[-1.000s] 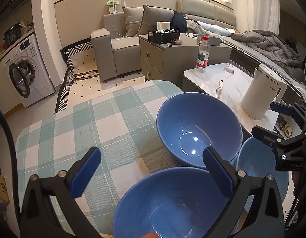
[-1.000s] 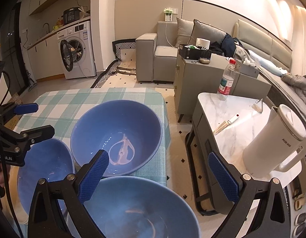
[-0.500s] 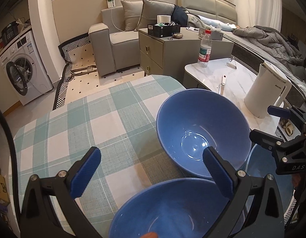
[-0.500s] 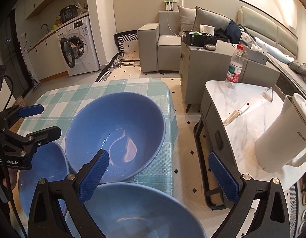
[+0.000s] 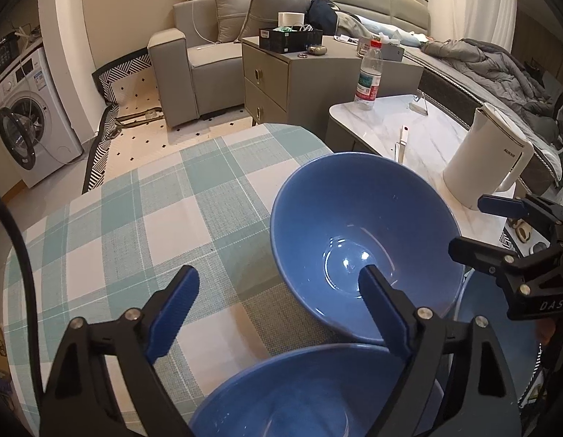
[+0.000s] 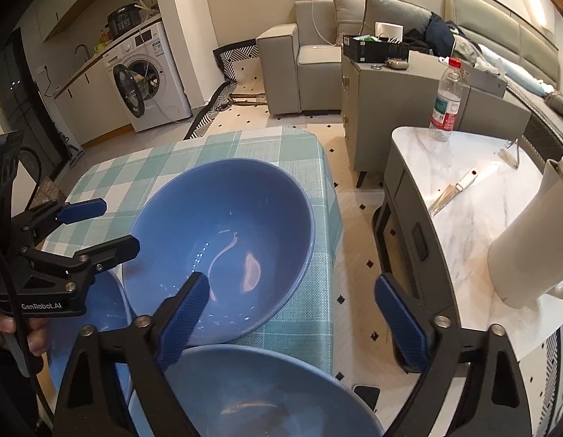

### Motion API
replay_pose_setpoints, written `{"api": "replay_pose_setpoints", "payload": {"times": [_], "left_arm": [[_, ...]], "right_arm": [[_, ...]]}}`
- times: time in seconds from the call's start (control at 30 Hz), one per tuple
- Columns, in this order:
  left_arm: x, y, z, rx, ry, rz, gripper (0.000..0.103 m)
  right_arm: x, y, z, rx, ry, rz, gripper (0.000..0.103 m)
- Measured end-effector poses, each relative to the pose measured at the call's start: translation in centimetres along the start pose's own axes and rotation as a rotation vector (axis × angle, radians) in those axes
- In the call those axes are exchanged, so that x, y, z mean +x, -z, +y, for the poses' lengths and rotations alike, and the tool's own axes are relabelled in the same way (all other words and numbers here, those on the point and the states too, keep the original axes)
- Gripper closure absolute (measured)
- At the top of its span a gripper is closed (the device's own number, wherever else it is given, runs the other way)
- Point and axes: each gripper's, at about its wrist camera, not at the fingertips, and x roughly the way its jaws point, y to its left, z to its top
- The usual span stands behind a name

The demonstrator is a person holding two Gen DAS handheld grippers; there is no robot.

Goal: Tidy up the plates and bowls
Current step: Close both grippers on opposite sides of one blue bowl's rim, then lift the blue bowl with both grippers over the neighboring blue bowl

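A table under a green-and-white checked cloth [image 5: 143, 218] is carrying three glossy blue ceramic bowls: the far bowl [image 5: 361, 240], one [image 5: 303, 393] below the left gripper [image 5: 277, 313], and one [image 6: 266, 393] under the right gripper [image 6: 292, 313]. Both grippers' jaws are closing, wide apart, gripping nothing. Beside the table, a marble-topped side table [image 6: 463, 196] is bearing a white electric kettle [image 5: 489, 156], a clear plastic water bottle [image 6: 447, 100] and a small knife [image 6: 452, 193].
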Motion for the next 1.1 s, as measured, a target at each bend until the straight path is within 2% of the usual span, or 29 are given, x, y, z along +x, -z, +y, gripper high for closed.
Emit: {"api": "replay_pose_setpoints", "payload": {"times": [0.07, 0.13, 0.17, 0.3, 0.4, 0.5, 0.63, 0.77, 0.87, 1.1], "left_arm": [[0.2, 0.0, -0.1, 0.001, 0.012, 0.003, 0.014], [0.4, -0.1, -0.2, 0.007, 0.019, 0.009, 0.018], [0.5, -0.1, -0.3, 0.012, 0.023, 0.016, 0.026], [1.1, -0.1, -0.5, 0.014, 0.032, 0.041, 0.04], [1.4, -0.1, -0.5, 0.011, 0.047, 0.057, 0.045], [1.7, 0.0, -0.6, 0.016, 0.051, 0.068, 0.056], [2.1, 0.1, -0.7, 0.012, 0.065, 0.083, 0.064], [2.2, 0.2, -1.0, 0.021, 0.076, 0.086, 0.076], [2.2, 0.3, -1.2, 0.032, 0.06, 0.077, 0.08], [2.3, 0.3, -1.2, 0.033, 0.056, 0.071, 0.081]], "right_arm": [[0.6, -0.1, -0.2, 0.013, -0.008, 0.024, 0.024], [1.2, -0.1, -0.4, 0.023, -0.02, 0.046, 0.029], [1.4, -0.2, -0.4, 0.025, -0.026, 0.053, 0.03], [1.9, -0.2, -0.4, 0.027, -0.036, 0.072, 0.036], [2.2, -0.4, -0.4, 0.025, -0.046, 0.084, 0.049], [2.4, -0.4, -0.2, 0.021, -0.048, 0.089, 0.056], [2.4, -0.4, 0.0, 0.016, -0.049, 0.087, 0.062], [2.5, -0.5, 0.2, 0.008, -0.042, 0.081, 0.069], [2.6, -0.6, 0.2, 0.002, -0.033, 0.079, 0.071], [2.4, -0.6, 0.1, -0.002, -0.026, 0.07, 0.071]]}}
